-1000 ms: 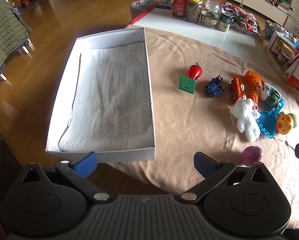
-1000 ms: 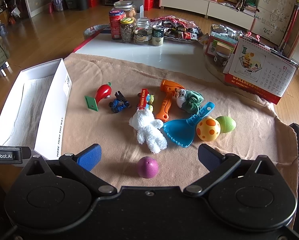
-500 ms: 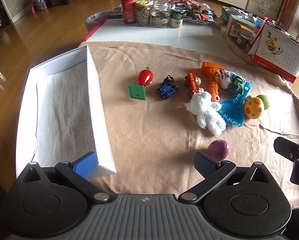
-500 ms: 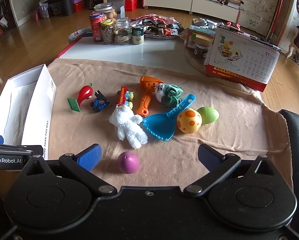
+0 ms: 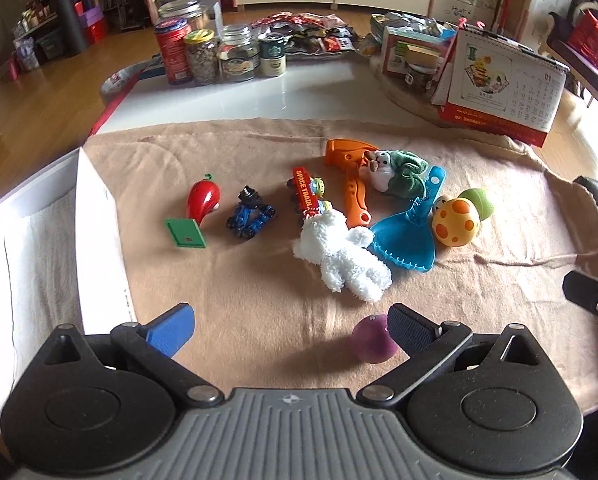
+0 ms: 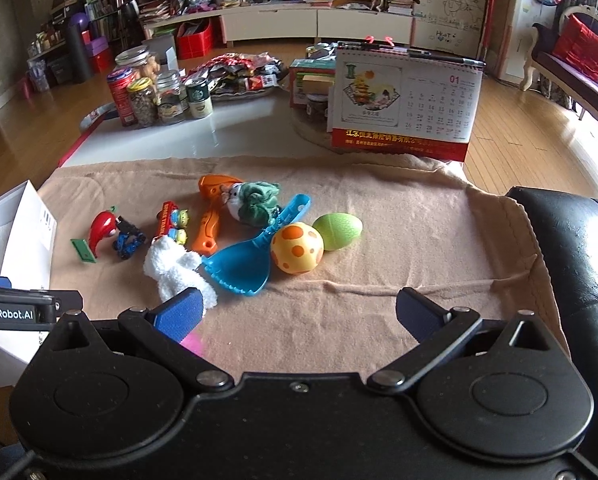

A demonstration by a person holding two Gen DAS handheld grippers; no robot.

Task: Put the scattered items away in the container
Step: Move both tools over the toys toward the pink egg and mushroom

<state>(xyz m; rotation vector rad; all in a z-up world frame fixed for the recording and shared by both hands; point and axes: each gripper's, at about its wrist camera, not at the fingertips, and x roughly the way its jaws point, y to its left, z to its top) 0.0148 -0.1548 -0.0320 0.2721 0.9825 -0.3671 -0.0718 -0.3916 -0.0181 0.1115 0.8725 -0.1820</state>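
Both grippers, left [image 5: 289, 326] and right [image 6: 299, 310], hover wide open and empty, toys lie right of the box [image 5: 99, 216], and the purple ball [image 5: 373, 340] beside the left gripper's right finger could roll off if nudged.

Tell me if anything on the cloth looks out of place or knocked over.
The blue toy car seems tipped over rather than on its wheels, and the purple ball sits apart from the other toys, just by the left gripper. All toys are still outside the white box. Nothing looks spilled or broken.
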